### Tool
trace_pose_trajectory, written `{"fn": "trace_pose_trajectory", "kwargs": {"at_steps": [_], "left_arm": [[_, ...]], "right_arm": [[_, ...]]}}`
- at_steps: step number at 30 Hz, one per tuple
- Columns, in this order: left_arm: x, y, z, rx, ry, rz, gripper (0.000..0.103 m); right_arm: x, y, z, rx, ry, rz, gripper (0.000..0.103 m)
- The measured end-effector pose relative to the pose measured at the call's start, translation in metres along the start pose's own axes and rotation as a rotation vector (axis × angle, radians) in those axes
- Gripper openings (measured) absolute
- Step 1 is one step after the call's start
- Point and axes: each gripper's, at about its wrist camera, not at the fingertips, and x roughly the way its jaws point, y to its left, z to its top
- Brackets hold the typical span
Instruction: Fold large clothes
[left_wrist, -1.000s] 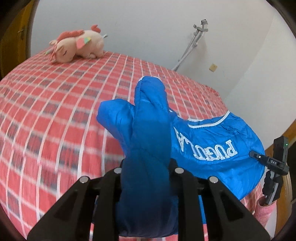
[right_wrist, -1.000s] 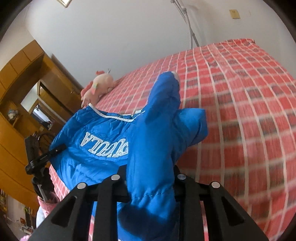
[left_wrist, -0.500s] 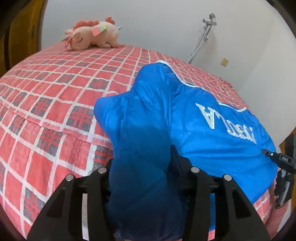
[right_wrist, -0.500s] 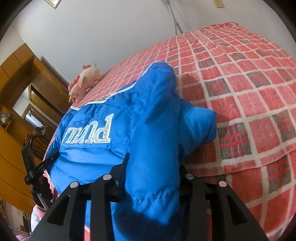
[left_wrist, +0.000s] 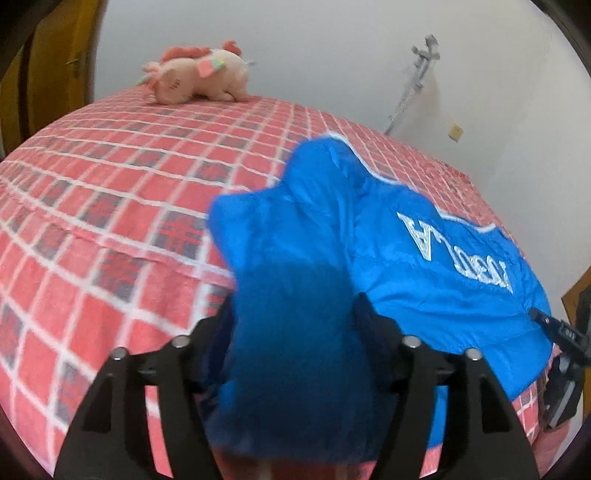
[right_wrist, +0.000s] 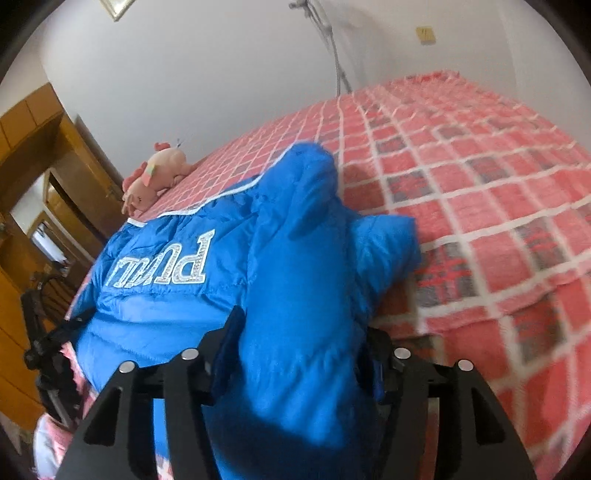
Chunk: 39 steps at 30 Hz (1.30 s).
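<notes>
Here the left tool (left_wrist: 295, 332) has its jaws opening, a thick fold of the blue jacket (left_wrist: 369, 240) bunched between them. The right tool (right_wrist: 299, 339) is opening as well, another fold of the jacket filling its gap. Whether the pads press on the cloth I cannot tell. The jacket lies spread on the red checked bed (left_wrist: 110, 206), white lettering up. Well beyond, a pink plush toy (left_wrist: 195, 75) rests by the wall.

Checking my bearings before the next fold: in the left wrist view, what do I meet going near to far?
Left gripper → blue jacket → checked bedspread → pink plush → wall.
</notes>
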Motion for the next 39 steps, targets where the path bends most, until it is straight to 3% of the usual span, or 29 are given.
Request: {"fn": "trace_pose_trajectory", "kwargs": {"at_steps": [4, 7, 11, 19, 23, 27, 36, 39], "left_arm": [[-0.031, 0.001, 0.001, -0.003, -0.047, 0.026, 0.065], [-0.052, -0.023, 0.002, 0.048, -0.091, 0.052, 0.065], [-0.051, -0.063, -0.001, 0.132, -0.109, 0.049, 0.065], [0.003, -0.080, -0.017, 0.196, -0.030, 0.114, 0.065], [0.010, -0.078, -0.022, 0.209, -0.021, 0.116, 0.066], [0.016, -0.075, -0.026, 0.200, -0.017, 0.104, 0.066], [0.003, -0.077, -0.023, 0.175, -0.008, 0.100, 0.065], [-0.021, -0.072, -0.026, 0.136, -0.013, 0.088, 0.071]], "right_arm": [[-0.038, 0.013, -0.005, -0.044, -0.085, -0.089, 0.056], [-0.054, 0.036, -0.006, -0.106, -0.126, -0.122, 0.053], [-0.051, 0.065, -0.009, -0.201, -0.149, -0.129, 0.046], [-0.011, 0.058, -0.016, -0.200, -0.049, -0.166, 0.032], [0.001, 0.045, -0.021, -0.154, -0.013, -0.123, 0.032], [0.007, 0.047, -0.030, -0.177, -0.028, -0.143, 0.032], [0.002, 0.047, -0.029, -0.162, -0.042, -0.137, 0.034], [0.000, 0.049, -0.027, -0.165, -0.038, -0.135, 0.035]]}}
